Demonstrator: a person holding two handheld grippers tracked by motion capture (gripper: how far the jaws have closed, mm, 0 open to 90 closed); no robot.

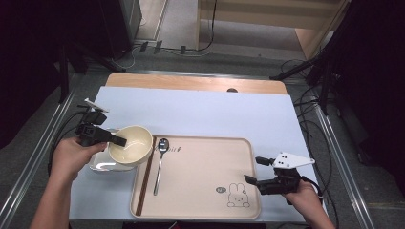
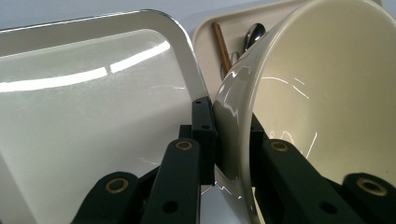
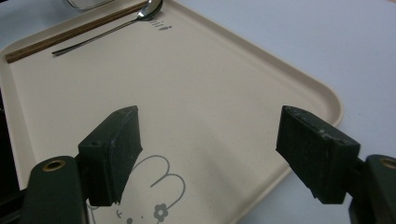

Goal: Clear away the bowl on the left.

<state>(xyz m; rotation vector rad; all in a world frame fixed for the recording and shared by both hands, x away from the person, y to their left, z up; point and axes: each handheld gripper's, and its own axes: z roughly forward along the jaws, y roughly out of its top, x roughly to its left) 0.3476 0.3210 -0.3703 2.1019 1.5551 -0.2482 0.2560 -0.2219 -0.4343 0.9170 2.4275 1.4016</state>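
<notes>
A pale blue table cover (image 1: 200, 112) spreads across the table, and on it lies a beige tray (image 1: 200, 179) printed with a rabbit drawing (image 1: 238, 195) near its right front corner. The right gripper view brings that rabbit (image 3: 159, 191) up close between the jaws and shows the tray's rounded rim (image 3: 334, 100), detail the high view leaves small.

At the tray's left edge a cream bowl (image 1: 130, 144) is held tilted above a white rectangular dish (image 1: 102, 164). The left gripper (image 1: 113, 139) pinches the bowl's rim: the left gripper view shows one jaw pressed on the outer wall and the other inside the bowl (image 2: 327, 93), with the glossy dish (image 2: 93, 116) just behind, which the high view mostly hides under the bowl.

The right gripper (image 1: 255, 171) hovers over the tray's right edge, its jaws spread wide and holding nothing.

Dark chopsticks (image 1: 145, 183) lie along the tray's left side, with a metal spoon (image 1: 159, 164) just beside them, bowl end away from the person.
</notes>
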